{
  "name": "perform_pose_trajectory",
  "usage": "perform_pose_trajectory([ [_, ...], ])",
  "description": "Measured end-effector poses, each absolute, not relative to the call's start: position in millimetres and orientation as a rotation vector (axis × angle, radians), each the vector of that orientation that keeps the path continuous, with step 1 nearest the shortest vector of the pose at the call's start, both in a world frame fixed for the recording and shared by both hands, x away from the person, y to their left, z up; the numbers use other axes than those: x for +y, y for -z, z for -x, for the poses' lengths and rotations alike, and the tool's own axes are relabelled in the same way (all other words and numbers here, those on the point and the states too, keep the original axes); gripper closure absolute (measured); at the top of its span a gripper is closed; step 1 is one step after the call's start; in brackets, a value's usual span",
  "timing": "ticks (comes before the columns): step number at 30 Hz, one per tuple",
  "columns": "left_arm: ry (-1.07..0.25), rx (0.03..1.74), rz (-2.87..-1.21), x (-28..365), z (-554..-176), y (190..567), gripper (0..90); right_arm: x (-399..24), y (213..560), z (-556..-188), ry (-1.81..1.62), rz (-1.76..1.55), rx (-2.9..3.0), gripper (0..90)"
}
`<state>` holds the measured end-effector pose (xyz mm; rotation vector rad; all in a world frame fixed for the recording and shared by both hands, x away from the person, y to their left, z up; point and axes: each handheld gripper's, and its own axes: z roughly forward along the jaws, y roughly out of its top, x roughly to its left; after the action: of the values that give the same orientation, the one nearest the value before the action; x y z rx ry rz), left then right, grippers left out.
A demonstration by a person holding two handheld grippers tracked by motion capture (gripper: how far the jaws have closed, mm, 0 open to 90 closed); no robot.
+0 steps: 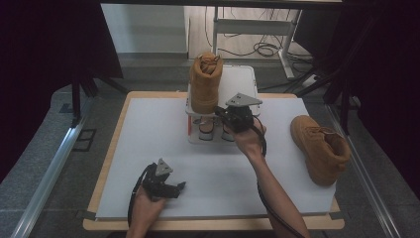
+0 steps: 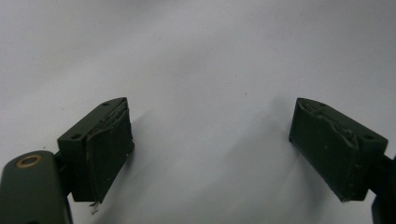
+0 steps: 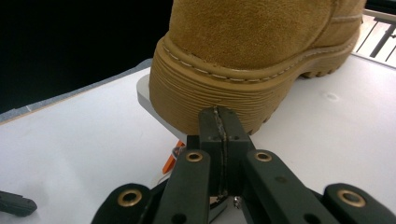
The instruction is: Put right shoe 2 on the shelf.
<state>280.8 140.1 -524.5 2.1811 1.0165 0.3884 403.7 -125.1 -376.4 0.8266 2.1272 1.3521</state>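
A tan suede boot [image 1: 204, 82] stands on a white raised stand [image 1: 242, 79] at the table's far middle. In the right gripper view its ribbed sole [image 3: 210, 93] looms just beyond my jaws. My right gripper [image 1: 219, 111] [image 3: 219, 119] is shut with nothing between its jaws. Its tips are right at the sole's near edge, and I cannot tell if they touch. A second tan boot [image 1: 319, 148] lies on the table at the right. My left gripper [image 1: 179, 188] [image 2: 210, 144] rests low near the front edge, open, with bare white tabletop between its pads [image 2: 109, 149].
The white tabletop [image 1: 148, 148] has a wooden rim. Under the stand's top plate sit small objects, one of them orange [image 3: 170, 163]. Dark curtains hang at both sides, and cables and a metal frame [image 1: 257, 29] lie on the floor beyond.
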Motion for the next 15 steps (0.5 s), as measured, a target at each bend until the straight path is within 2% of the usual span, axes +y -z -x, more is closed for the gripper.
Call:
perform_pose_trajectory([
  [15,-0.39,1.016,-2.181,140.1,-280.7,524.5,13.2,-113.7,377.2,-405.3,-1.337,-0.79,2.138,89.8],
])
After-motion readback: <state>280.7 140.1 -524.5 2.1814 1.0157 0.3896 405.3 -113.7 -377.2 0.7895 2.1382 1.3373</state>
